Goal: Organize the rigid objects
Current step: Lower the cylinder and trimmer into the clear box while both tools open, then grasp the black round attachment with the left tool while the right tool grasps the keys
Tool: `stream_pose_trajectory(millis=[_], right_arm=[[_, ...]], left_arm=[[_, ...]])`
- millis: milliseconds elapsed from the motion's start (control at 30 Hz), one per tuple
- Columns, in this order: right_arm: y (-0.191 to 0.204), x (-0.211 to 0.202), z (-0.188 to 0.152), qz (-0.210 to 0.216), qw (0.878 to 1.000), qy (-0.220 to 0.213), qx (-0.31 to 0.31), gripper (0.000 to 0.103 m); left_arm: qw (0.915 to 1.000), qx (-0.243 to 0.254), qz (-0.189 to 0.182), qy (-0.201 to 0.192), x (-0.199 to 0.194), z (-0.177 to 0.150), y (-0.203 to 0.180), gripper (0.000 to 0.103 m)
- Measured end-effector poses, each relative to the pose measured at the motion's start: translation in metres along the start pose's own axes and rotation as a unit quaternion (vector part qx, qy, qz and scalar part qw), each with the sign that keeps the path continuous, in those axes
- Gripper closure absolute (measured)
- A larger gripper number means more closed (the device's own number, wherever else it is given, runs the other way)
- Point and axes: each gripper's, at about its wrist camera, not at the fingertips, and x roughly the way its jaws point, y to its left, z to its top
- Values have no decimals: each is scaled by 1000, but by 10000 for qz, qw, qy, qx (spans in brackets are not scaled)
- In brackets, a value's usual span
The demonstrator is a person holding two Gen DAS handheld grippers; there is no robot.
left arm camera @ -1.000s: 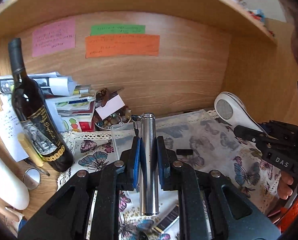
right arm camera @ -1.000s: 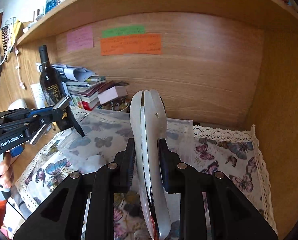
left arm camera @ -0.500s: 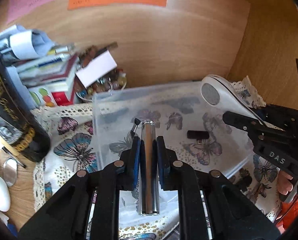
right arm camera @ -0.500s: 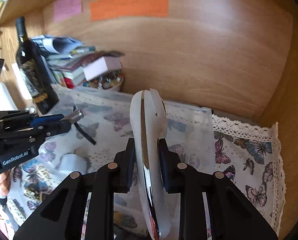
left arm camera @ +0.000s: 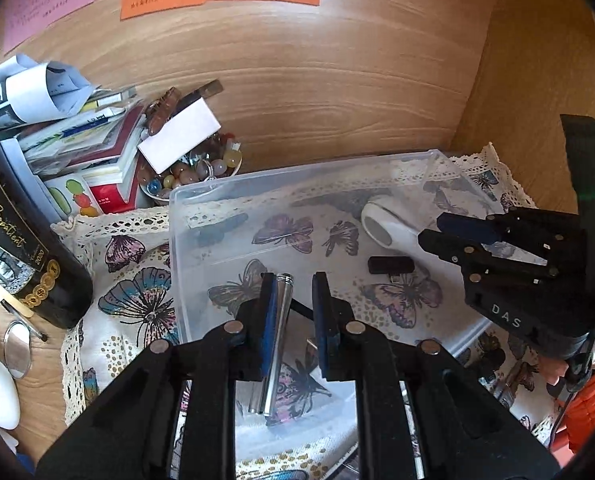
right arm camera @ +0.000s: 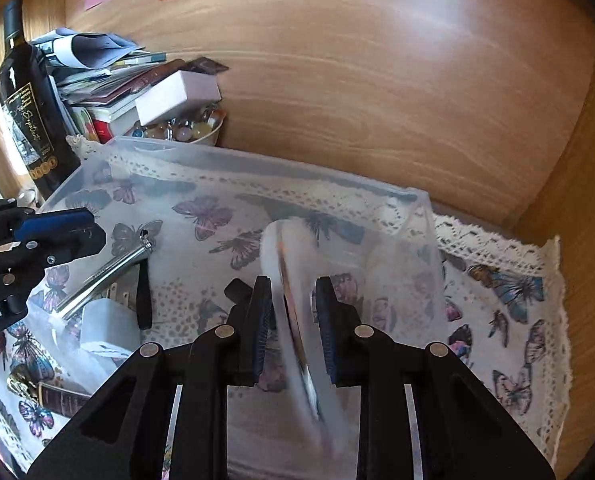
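A clear plastic bin point(left arm camera: 177, 240) sits on a butterfly cloth in a wooden alcove. My left gripper point(left arm camera: 294, 300) is open over the bin; a shiny metal tube point(left arm camera: 276, 332) leans against its left finger, loose between the jaws. The tube also shows in the right wrist view point(right arm camera: 109, 272). My right gripper point(right arm camera: 293, 300) is open too, with a white hand mirror point(right arm camera: 293, 320) blurred between its jaws, its head inside the bin. The mirror shows in the left wrist view point(left arm camera: 385, 228), beside a small black piece point(left arm camera: 390, 265).
A wine bottle point(left arm camera: 13, 240) stands left of the bin. Books and papers point(left arm camera: 77, 140) and a bowl of beads point(left arm camera: 193, 172) sit behind it. A white charger point(right arm camera: 109, 324) lies in the bin. The alcove's right wall point(right arm camera: 577, 160) is close.
Both grippers moved down over the bin and opened. The tube and the mirror were gripped before; now they sit loose between the jaws, the mirror blurred as it drops.
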Motion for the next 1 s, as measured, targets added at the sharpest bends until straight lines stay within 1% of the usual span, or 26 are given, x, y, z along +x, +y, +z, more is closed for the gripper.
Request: stream_pose_trajectory(millis=[67,133,200,267,300,333,367,400,433,467,500,567,600,633,800,900,933,1000], right_arm=[[0,-8,1,-1,10000,-83,-18,79],[1,-20,1,-6,9997,-227,-16,70],[2,-34,0,56,9992,-391,7,64],[3,-46,0,112,9987,-493,9,64],[3,-56,-1,166,9982,-574,13,63],[4,-64,-3,180,9978,-638,14,59],[5,-70,-4,188,9973,-715,17,57],[7,-80,-6,191,9962,-850,20,50],[8,-86,-8,186,9954,-939,19,45],[9,-96,-11,162,9943,-1057,20,43],[10,-102,-12,146,9935,-1133,24,39],[11,-112,-19,123,9921,-1248,29,31],[12,-118,-23,100,9914,-1303,49,24],[12,-121,-26,79,9910,-1335,55,20],[15,-131,-46,-28,9909,-1340,88,17],[14,-131,-64,126,9925,-1191,259,15],[13,-130,-70,150,9929,-1141,309,15],[13,-124,-82,171,9941,-995,393,15]], left_arm=[[10000,-3,5,-71,-7,0,-1,79],[9999,4,23,-153,-14,-1,-3,76],[9996,30,53,-269,-24,-1,-4,72],[9990,52,75,-426,-38,-1,-6,65],[9987,60,80,-493,-44,-2,-7,63],[9984,66,78,-563,-51,-3,-8,59],[9980,75,74,-629,-57,-3,-9,54],[9974,86,80,-705,-64,-5,-10,49],[9965,100,107,-823,-74,-7,-12,39],[9957,118,131,-912,-81,-9,-13,30],[9949,144,153,-989,-87,-10,-14,26],[9927,220,230,-1161,-102,-16,-16,12],[9918,243,256,-1229,-108,-19,-17,10],[9911,256,267,-1281,-113,-23,-18,6],[9912,220,266,-1279,-125,-42,-18,3],[9918,217,353,-1205,-127,-55,-18,3],[9916,241,457,-1188,-127,-61,-18,3],[9915,270,545,-1149,-126,-70,-17,3]])
